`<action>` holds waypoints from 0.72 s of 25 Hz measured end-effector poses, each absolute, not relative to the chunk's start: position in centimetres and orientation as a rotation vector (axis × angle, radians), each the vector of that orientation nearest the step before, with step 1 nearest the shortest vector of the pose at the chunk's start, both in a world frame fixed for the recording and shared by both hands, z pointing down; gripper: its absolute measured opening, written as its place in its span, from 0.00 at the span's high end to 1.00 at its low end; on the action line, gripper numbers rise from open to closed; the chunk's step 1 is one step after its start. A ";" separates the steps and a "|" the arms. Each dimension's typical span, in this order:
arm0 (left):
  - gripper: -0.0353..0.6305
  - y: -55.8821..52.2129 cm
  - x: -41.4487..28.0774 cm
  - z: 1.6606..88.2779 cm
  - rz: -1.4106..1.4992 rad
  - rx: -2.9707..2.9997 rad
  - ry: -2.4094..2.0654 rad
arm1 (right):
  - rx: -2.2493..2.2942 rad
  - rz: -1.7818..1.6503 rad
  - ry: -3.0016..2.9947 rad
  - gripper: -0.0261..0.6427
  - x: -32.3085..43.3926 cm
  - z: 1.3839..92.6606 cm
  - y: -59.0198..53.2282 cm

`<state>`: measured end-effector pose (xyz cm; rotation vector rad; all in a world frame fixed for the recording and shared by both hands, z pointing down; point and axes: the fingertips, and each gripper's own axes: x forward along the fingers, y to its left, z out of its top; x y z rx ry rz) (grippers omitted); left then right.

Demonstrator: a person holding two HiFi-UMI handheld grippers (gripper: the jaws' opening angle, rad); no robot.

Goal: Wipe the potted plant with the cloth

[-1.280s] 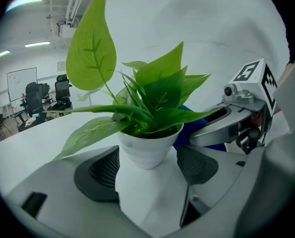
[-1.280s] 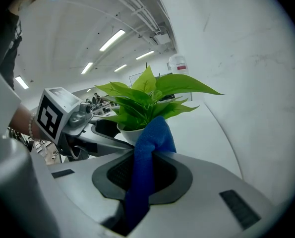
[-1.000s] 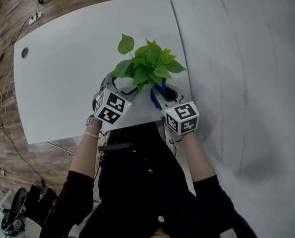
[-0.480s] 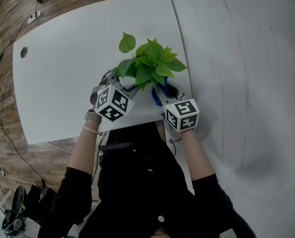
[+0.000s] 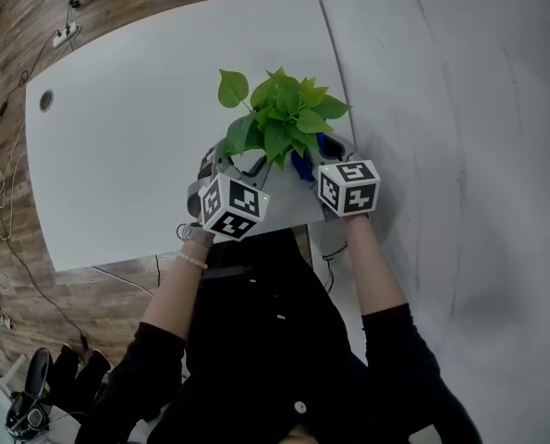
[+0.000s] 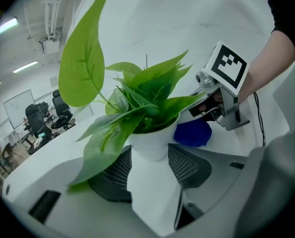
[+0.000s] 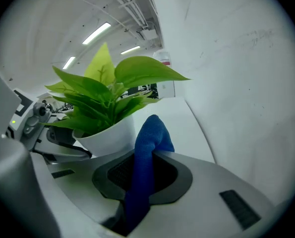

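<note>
Left gripper (image 6: 149, 168): your jaws have just been closing and now bear on both sides of the white pot (image 6: 152, 145), low in centre frame.
Right gripper (image 7: 142, 175): clamped on the blue cloth (image 7: 149, 133), which stands just right of the pot.
Potted plant (image 5: 284, 118): near the counter (image 5: 127, 137) front edge, mid-frame.
Risk: a hard wipe could tip the pot if your left hold is light, or crease the leaves (image 7: 137, 73).
Views: the gripper views show the pot wall; from the head view, foliage largely hides it.

No word, number or brand can be read. The left marker cube (image 5: 234, 207) and the right marker cube (image 5: 348, 188) carry only black-and-white square patterns; the far whiteboard (image 6: 18, 105) is too small to read.
</note>
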<state>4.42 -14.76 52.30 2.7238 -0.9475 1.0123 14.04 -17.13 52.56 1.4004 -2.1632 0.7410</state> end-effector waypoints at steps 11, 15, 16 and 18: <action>0.64 -14.2 4.8 52.2 0.930 2.604 -1.016 | 1.403 0.832 -2.163 0.83 13.4 53.4 -17.6; 0.65 -14.4 4.7 52.2 0.920 2.599 -1.017 | 1.421 0.865 -2.195 0.83 12.7 52.7 -16.7; 0.65 -14.5 4.7 52.3 0.920 2.602 -1.014 | 1.427 0.874 -2.202 0.83 12.6 52.5 -16.5; 0.65 -14.5 4.7 52.3 0.919 2.610 -1.001 | 1.443 0.893 -2.215 0.83 12.5 52.1 -16.2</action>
